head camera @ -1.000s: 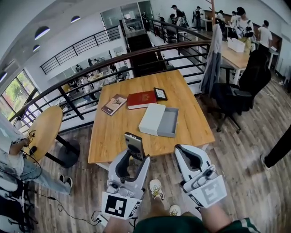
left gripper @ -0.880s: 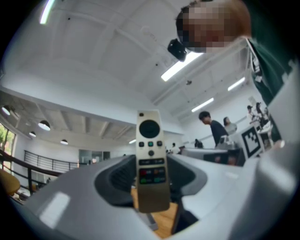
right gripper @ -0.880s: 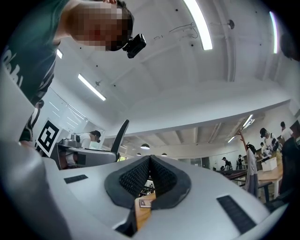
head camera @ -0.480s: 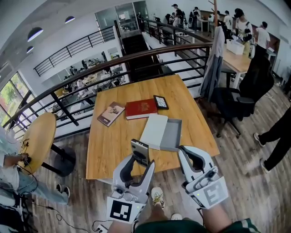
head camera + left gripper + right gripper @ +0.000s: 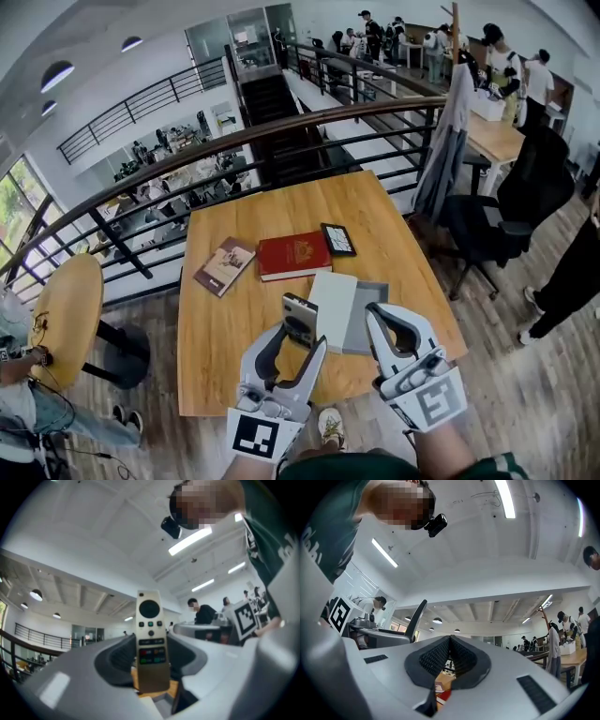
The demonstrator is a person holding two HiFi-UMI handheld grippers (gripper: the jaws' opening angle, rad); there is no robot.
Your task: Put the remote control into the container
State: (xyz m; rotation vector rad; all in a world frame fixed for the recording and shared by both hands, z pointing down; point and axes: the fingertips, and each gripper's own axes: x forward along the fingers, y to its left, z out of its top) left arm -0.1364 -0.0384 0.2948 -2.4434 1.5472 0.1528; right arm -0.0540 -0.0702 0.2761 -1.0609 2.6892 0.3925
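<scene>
- The left hand-held gripper [image 5: 302, 337] clamps the remote control [image 5: 299, 319] upright over the tabletop [image 5: 225, 328].
- The right hand-held gripper [image 5: 386, 317] is pinched together and empty, beside the open container [image 5: 373, 292].

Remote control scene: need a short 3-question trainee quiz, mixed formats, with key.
1. True or false: the remote control already lies inside the grey container.
2. Multiple choice: the right gripper is A) shut on the remote control, B) shut with nothing between its jaws, C) wide open.
3. Fill in: the remote control is clamped between the jaws of the ___ gripper.

Key:
1. False. It is held in a gripper's jaws, not in the container.
2. B.
3. Left: the left gripper holds it.
</scene>
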